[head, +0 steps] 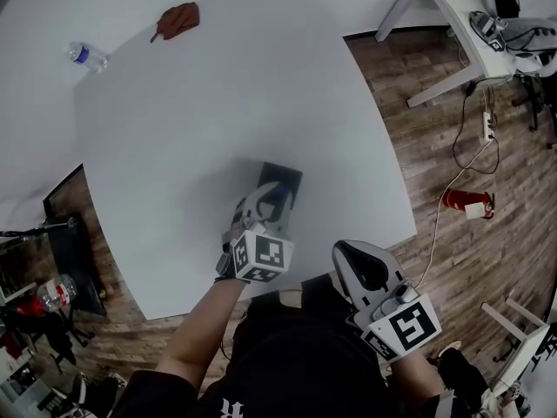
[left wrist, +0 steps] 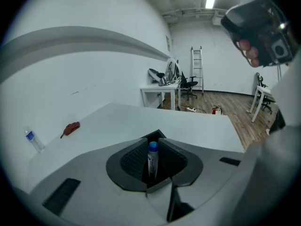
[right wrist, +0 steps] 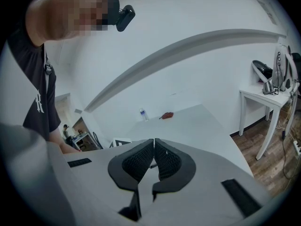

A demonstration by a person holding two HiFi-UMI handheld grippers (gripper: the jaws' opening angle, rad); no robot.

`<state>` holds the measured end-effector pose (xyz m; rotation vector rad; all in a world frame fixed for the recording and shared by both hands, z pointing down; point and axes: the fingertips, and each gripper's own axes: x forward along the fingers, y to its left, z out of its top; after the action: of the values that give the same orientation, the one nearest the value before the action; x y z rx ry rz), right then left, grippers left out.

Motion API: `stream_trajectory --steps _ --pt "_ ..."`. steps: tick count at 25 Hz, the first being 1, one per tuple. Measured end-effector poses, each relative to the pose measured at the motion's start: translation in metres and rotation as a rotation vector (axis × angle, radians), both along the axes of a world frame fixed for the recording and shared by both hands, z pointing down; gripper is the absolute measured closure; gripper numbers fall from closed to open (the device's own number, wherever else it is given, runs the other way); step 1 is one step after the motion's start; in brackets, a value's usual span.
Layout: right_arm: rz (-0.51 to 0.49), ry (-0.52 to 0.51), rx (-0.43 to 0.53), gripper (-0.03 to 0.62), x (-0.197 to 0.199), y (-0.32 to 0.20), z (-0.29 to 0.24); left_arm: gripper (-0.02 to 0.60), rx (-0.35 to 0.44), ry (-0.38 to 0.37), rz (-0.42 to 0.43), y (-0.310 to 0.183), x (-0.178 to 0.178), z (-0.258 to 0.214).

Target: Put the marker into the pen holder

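A marker with a blue cap (left wrist: 153, 158) stands upright between the jaws of my left gripper (left wrist: 153, 160), which is shut on it. In the head view the left gripper (head: 275, 197) hovers right over the dark square pen holder (head: 289, 178) near the table's front edge; the marker's lower end is hidden. A dark corner of the pen holder (left wrist: 156, 134) peeks out just past the jaw tips. My right gripper (head: 359, 258) is held off the table's front right edge, and its jaws (right wrist: 154, 147) are shut with nothing between them.
On the white table (head: 218, 103), a water bottle (head: 87, 57) lies at the far left corner and a brown-red cloth (head: 177, 20) at the far edge. A second white table (head: 444, 24), cables and a red fire extinguisher (head: 461, 200) are on the wooden floor to the right.
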<state>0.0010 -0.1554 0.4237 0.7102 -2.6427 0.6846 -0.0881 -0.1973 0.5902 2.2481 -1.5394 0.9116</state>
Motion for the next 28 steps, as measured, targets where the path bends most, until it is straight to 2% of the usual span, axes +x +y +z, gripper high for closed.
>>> stream_trajectory --steps 10,18,28 --pt "-0.003 -0.006 -0.001 0.577 0.003 -0.007 0.000 0.515 0.021 0.014 0.004 -0.010 0.006 -0.016" --pt "-0.031 -0.008 0.020 0.577 -0.010 0.001 0.000 0.515 0.076 0.015 -0.023 -0.002 -0.003 -0.040" --pt "-0.043 -0.002 0.092 0.577 -0.027 0.019 -0.016 0.543 0.151 0.146 -0.040 0.028 -0.002 -0.111"
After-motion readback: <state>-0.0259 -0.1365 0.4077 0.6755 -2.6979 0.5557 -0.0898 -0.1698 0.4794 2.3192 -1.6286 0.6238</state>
